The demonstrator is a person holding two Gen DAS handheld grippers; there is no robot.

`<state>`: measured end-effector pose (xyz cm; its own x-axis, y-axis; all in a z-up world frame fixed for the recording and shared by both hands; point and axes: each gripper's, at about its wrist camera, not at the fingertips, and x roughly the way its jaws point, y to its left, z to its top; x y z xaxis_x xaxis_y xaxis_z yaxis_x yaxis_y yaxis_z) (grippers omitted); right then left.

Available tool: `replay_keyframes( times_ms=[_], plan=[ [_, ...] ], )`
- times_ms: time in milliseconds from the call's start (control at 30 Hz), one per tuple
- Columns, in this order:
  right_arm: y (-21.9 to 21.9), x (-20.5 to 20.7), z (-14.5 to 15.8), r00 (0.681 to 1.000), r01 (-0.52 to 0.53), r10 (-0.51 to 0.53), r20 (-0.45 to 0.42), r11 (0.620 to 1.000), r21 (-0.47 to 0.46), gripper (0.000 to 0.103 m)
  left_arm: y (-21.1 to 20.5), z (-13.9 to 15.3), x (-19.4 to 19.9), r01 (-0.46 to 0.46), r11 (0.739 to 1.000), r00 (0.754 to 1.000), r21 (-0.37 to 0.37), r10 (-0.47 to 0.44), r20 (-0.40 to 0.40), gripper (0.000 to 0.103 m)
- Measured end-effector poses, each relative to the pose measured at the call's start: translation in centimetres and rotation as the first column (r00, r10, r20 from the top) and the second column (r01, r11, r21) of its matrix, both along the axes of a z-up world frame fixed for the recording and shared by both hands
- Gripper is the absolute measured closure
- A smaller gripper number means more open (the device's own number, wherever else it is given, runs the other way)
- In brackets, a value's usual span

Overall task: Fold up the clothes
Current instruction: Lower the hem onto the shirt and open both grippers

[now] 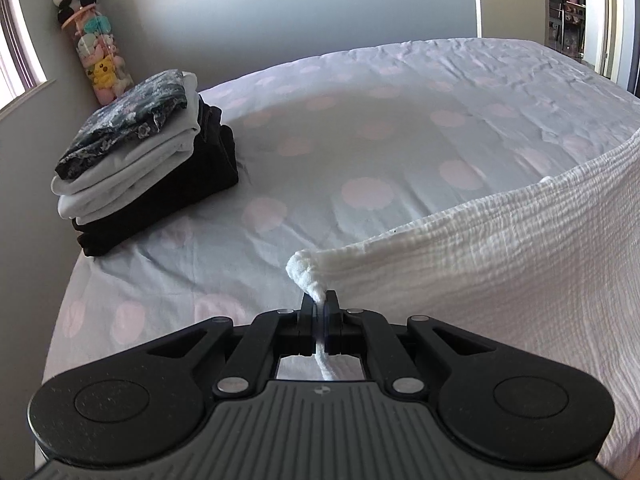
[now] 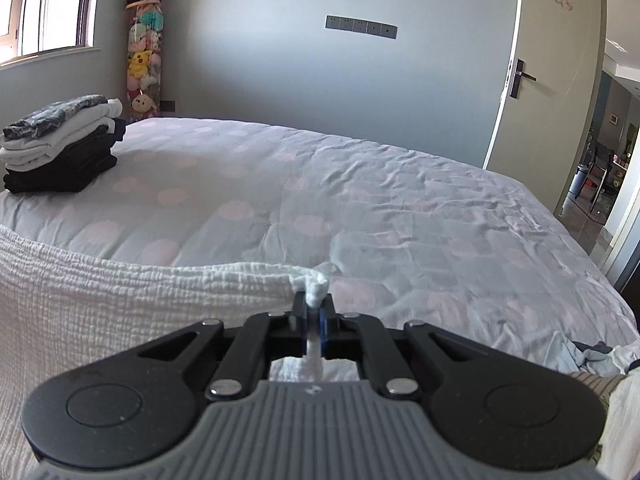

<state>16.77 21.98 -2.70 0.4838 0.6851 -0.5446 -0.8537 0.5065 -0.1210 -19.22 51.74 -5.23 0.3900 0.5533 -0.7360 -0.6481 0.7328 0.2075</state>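
A white crinkled garment point(image 1: 500, 264) hangs stretched between my two grippers, lifted above the bed. My left gripper point(image 1: 320, 300) is shut on its left top corner, which bunches out past the fingertips. My right gripper point(image 2: 313, 304) is shut on the other top corner; the cloth point(image 2: 120, 308) spreads away to the left in that view. The lower part of the garment is hidden below both grippers.
The bed point(image 1: 360, 140) has a pale sheet with pink dots. A stack of folded clothes point(image 1: 140, 160) sits at its far left corner, also in the right wrist view point(image 2: 60, 148). More unfolded clothes point(image 2: 600, 356) lie at the right. A toy tube point(image 2: 144, 52) stands in the corner; an open door point(image 2: 540, 80) is at right.
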Motion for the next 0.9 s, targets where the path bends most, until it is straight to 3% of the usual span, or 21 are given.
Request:
replay_keyframes(
  times_ms=[200, 333, 467, 600, 767, 833, 900],
  plan=[
    [6.1, 3.8, -5.1, 0.999, 0.013, -0.015, -0.029, 0.997, -0.071, 0.097, 3.7, -4.8, 2.3, -0.048, 0.998, 0.999, -0.038, 0.047, -0.016, 0.099],
    [8.2, 5.1, -7.9, 0.998, 0.026, -0.031, -0.05, 0.995, -0.101, 0.097, 4.9, -6.1, 2.4, -0.082, 0.995, 0.997, -0.047, 0.083, 0.007, 0.099],
    [8.9, 5.8, -8.3, 0.996, 0.044, -0.049, -0.071, 0.996, -0.076, 0.097, 5.2, -6.0, 2.2, -0.097, 0.995, 0.995, -0.036, 0.098, 0.035, 0.099],
    [9.9, 6.3, -9.3, 0.996, 0.045, -0.052, -0.077, 0.995, -0.093, 0.097, 6.1, -8.2, 2.8, -0.125, 0.989, 0.992, -0.077, 0.126, 0.011, 0.099],
    [10.7, 7.8, -12.1, 0.975, 0.084, -0.105, -0.195, 0.99, -0.114, 0.096, 6.4, -10.2, 3.1, -0.177, 0.977, 0.984, -0.117, 0.179, 0.003, 0.099],
    [10.4, 8.3, -12.5, 0.958, 0.11, -0.133, -0.254, 0.989, -0.104, 0.094, 6.2, -10.1, 3.2, -0.191, 0.976, 0.982, -0.108, 0.191, -0.011, 0.094],
    [9.8, 8.5, -12.3, 0.942, 0.146, -0.166, -0.291, 0.985, -0.089, 0.083, 5.9, -9.3, 3.0, -0.225, 0.969, 0.974, -0.101, 0.225, -0.016, 0.09]
  ],
)
